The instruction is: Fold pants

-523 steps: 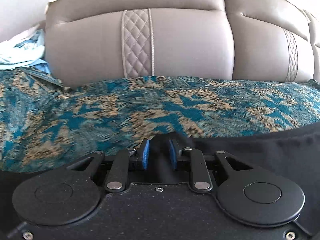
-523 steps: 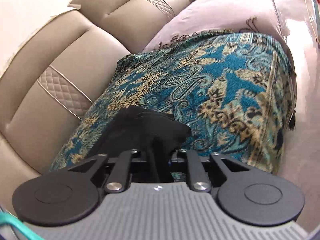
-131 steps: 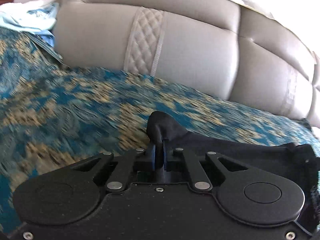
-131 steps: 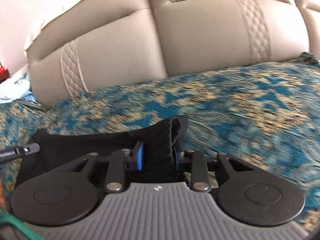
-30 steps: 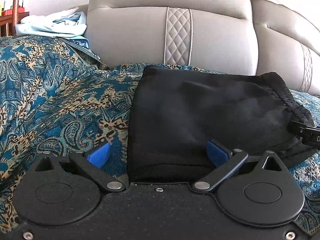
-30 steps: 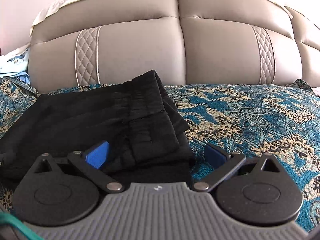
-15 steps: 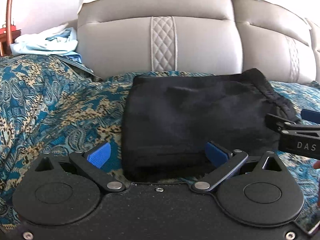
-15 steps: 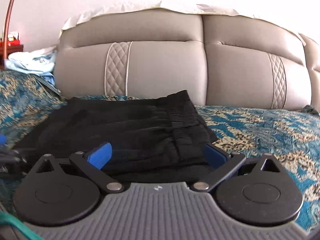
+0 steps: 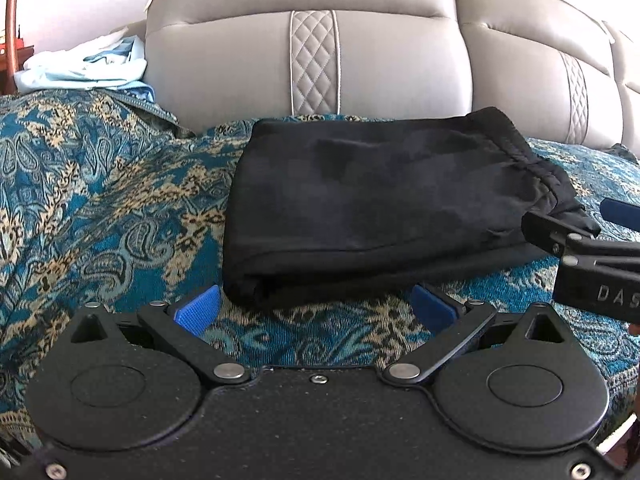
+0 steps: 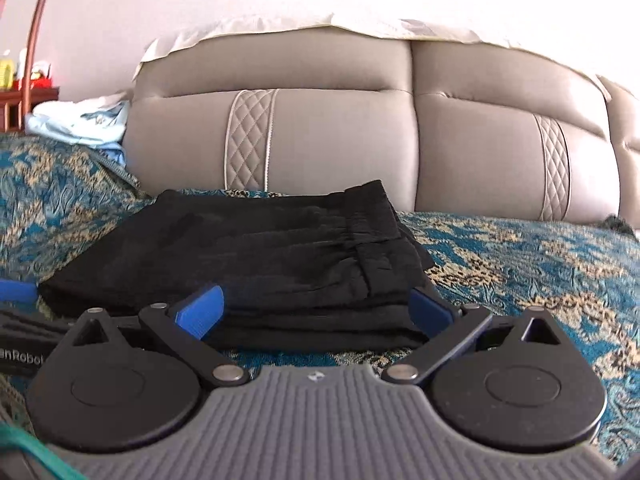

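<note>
The black pants (image 9: 380, 204) lie folded into a flat rectangle on the teal patterned throw (image 9: 100, 208), their elastic waistband on the right side. My left gripper (image 9: 316, 308) is open just in front of the bundle's near edge, holding nothing. In the right wrist view the same pants (image 10: 256, 256) sit stacked in layers with the waistband (image 10: 372, 232) facing right. My right gripper (image 10: 316, 310) is open too, its blue pads (image 10: 200, 312) at the near edge of the pants, not clamped on cloth. The right gripper's body (image 9: 592, 264) shows at the right of the left wrist view.
A beige leather sofa back (image 9: 320, 60) rises right behind the pants. A pile of pale blue and white clothes (image 9: 84, 68) lies at the far left. A wooden stand (image 10: 36, 28) and small table are at the far left by the wall.
Both grippers, shut on the pants seconds ago, released them and have drawn back. Over the last second the folded bundle moves farther from the pads and more throw shows in front.
</note>
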Motion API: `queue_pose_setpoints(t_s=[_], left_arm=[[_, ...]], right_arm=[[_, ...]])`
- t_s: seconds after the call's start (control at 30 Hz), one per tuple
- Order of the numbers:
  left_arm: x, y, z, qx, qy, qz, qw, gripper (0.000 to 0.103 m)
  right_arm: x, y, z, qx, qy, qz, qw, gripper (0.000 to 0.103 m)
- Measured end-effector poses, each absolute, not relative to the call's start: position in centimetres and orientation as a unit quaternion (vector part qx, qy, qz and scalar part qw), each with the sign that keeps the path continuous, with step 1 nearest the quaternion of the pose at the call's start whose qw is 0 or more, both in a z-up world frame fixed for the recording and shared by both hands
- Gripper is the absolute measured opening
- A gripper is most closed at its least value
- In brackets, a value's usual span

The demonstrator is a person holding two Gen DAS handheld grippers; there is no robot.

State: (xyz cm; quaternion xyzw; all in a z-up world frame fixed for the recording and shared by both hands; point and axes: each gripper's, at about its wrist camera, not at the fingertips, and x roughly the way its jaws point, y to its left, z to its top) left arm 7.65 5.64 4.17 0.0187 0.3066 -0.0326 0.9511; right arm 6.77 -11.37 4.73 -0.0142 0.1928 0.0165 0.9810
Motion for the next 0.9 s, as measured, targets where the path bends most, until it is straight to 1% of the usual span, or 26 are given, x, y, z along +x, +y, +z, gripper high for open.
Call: queue_pose_setpoints(t_s=[0.17, 0.57, 0.9], left_arm=[[7.6, 5.6, 3.8, 0.021, 0.314, -0.028, 0.949, 0.102], [8.0, 5.7, 3.3, 0.017, 0.316, -0.022, 0.948, 0.102], [8.5, 6.0, 3.0, 0.012, 0.315, -0.022, 0.949, 0.103]], right_arm=[[6.5, -10.6, 4.3, -0.044, 0.194, 0.023, 0.98, 0.103], [7.2, -11.6, 3.1, -0.017, 0.225, 0.011, 0.974, 0.103], [7.6, -11.1, 2.2, -0.027, 0.234, 0.016, 0.972, 0.103]])
